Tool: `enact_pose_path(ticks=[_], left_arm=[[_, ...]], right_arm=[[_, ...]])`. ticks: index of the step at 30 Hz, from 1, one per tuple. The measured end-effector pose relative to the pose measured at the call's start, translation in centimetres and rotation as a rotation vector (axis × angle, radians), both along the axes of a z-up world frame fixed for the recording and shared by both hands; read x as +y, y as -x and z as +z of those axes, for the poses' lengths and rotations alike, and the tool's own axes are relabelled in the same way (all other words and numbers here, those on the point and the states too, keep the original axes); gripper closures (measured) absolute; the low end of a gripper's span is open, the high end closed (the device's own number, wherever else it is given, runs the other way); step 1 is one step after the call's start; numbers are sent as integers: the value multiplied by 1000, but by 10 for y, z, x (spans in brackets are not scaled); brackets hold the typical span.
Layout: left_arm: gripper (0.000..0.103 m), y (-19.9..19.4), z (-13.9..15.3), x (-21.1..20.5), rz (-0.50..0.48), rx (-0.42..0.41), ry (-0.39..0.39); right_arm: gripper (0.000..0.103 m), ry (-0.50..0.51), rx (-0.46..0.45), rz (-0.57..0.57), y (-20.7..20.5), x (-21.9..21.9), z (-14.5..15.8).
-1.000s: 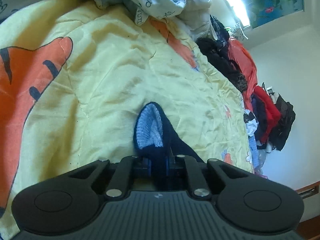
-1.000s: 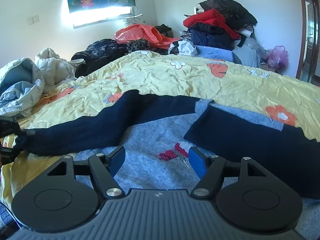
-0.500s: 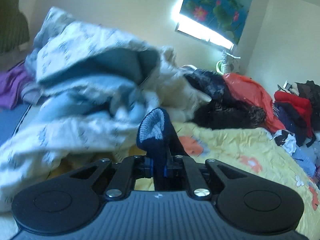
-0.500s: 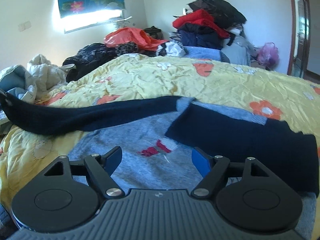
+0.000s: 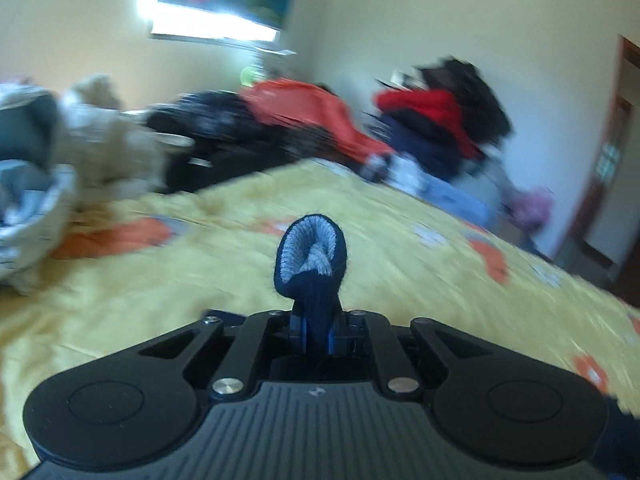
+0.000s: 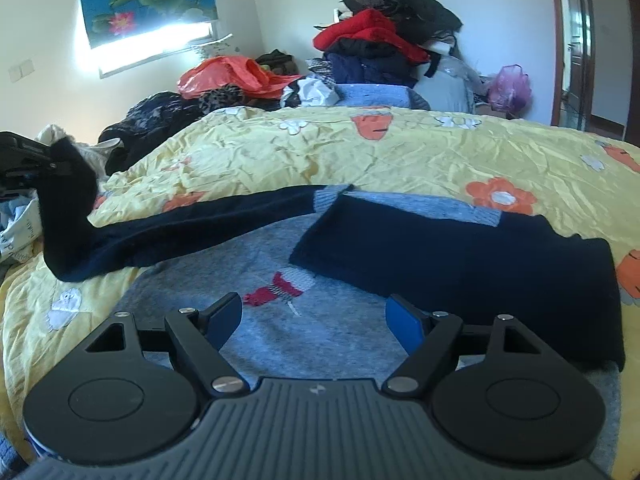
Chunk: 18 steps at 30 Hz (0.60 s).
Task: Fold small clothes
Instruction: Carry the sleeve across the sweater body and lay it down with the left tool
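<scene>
A small grey sweater (image 6: 320, 336) with navy sleeves lies flat on the yellow flowered bed cover (image 6: 360, 152). Its right navy sleeve (image 6: 460, 256) is folded across the body. The left navy sleeve (image 6: 180, 228) stretches out to the left, its end lifted off the bed. My left gripper (image 5: 316, 320) is shut on that sleeve's cuff (image 5: 310, 252), whose grey inside stands up past the fingers; in the right wrist view this gripper (image 6: 24, 156) shows at the far left edge. My right gripper (image 6: 314, 316) hovers open over the grey body with nothing between its fingers.
Piles of clothes line the bed's far side: a red and black heap (image 6: 384, 44), an orange bag (image 6: 228, 76), dark garments (image 6: 156, 112). Crumpled white bedding (image 5: 36, 184) lies at the left. A doorway (image 6: 576, 40) opens at the right.
My left gripper has rolled upright and risen, lifting the sleeve's cuff off the bed. The right gripper's jaws stand slightly wider and it has shifted a little over the sweater.
</scene>
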<state>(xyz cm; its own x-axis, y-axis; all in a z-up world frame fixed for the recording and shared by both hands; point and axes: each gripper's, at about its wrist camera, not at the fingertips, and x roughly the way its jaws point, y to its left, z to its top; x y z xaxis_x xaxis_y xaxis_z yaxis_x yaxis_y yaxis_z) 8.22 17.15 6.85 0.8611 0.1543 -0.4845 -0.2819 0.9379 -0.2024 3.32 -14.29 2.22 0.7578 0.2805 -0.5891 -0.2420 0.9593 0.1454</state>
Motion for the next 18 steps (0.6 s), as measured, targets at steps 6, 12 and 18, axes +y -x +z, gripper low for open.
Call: enact_pose_path(ticks=[6,12,18], left_arm=[[94,-9,-6,-52,-123,9,4],[94,-17,-7,-83,-188,21,-25],[94,-26,-12,-105,-237,66,-68]], right_arm=[[22,-20,-7,-39,-2,-12,0],[22,-32,-10,-74,-1,-24,0],[22,-46,-8,-114,0,-38,-2]])
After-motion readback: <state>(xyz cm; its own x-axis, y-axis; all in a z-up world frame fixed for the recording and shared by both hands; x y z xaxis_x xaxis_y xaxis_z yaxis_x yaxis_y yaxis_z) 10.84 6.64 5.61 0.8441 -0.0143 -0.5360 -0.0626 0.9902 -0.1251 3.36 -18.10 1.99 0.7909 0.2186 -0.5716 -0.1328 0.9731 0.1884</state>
